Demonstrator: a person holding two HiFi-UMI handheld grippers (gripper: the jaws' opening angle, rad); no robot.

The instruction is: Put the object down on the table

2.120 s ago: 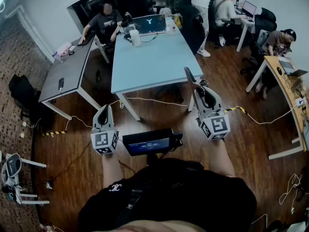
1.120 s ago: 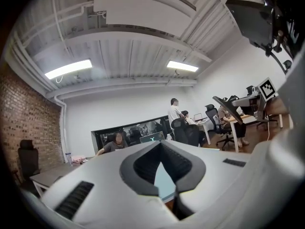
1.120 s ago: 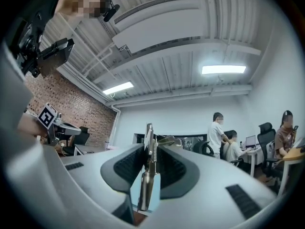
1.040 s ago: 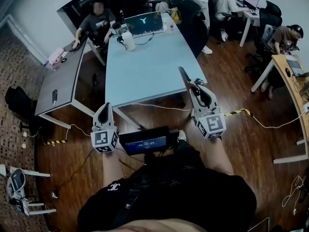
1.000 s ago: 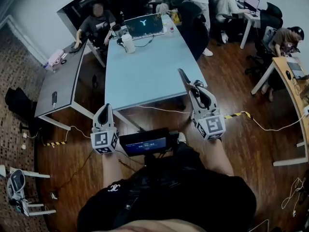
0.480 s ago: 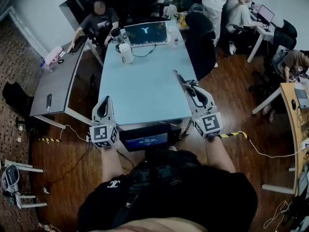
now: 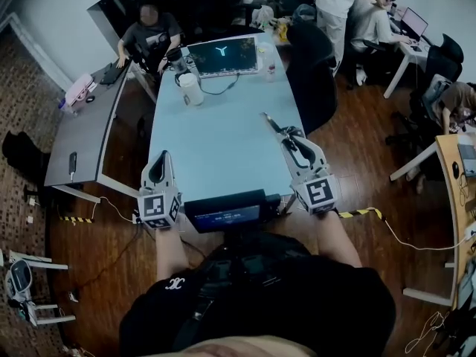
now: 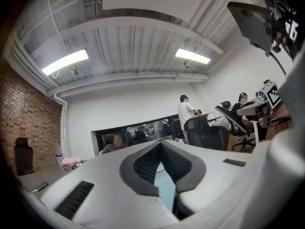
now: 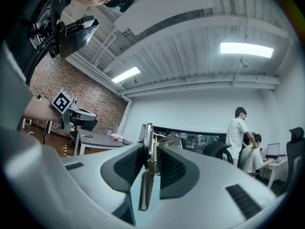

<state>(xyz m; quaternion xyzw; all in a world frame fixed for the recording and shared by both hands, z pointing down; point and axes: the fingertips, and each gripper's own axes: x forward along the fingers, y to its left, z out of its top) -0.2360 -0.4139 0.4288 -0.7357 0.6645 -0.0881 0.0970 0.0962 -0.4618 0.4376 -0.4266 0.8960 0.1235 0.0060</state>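
Lowering the metal clip (image 9: 146, 190) clamped in the right tongs (image 9: 151, 147) flat onto the worktop (image 7: 216, 125) seems best; left tongs (image 8: 159, 144) closed, empty.

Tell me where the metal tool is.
Head view, right side: the metal tool is clamped in the right gripper, over the table's right edge.

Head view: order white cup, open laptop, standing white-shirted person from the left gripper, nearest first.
1. White cylindrical cup, on the pale blue table ahead of the left gripper.
2. Open laptop with lit screen, table's far end.
3. Standing person in white shirt, beyond the table, far right.
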